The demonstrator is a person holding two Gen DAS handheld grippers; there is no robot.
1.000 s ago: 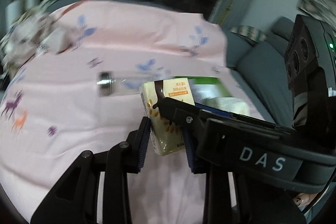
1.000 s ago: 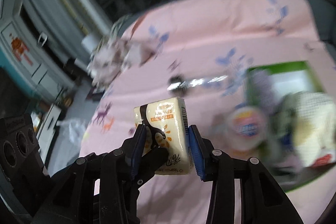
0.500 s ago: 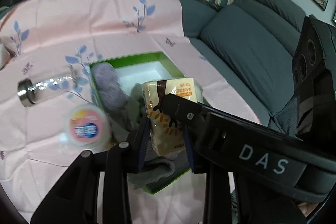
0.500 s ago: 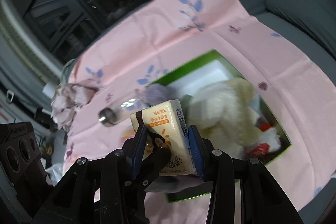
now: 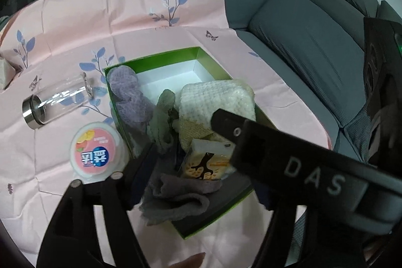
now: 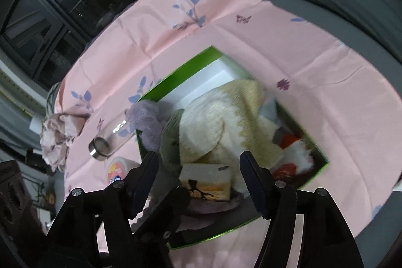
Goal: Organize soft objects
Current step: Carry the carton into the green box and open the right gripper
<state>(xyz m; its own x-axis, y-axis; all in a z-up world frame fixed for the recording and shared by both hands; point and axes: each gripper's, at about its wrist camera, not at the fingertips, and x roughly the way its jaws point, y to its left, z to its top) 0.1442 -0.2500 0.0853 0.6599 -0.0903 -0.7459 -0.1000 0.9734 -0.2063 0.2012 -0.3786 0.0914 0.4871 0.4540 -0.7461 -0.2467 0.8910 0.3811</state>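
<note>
A second ago both claws pinch the tissue pack [image 6: 206, 178] above the pink cloth. Now the left claw [image 5: 186, 150] and right claw [image 6: 198, 176] are opening, pads clear of it, and the pack lies in the green box [image 5: 218, 67] among the towels.

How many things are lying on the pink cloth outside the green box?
3 in view: a glass bottle left of the box, a round tub nearer, and crumpled pink fabric farther left. Others may be hidden.
</note>
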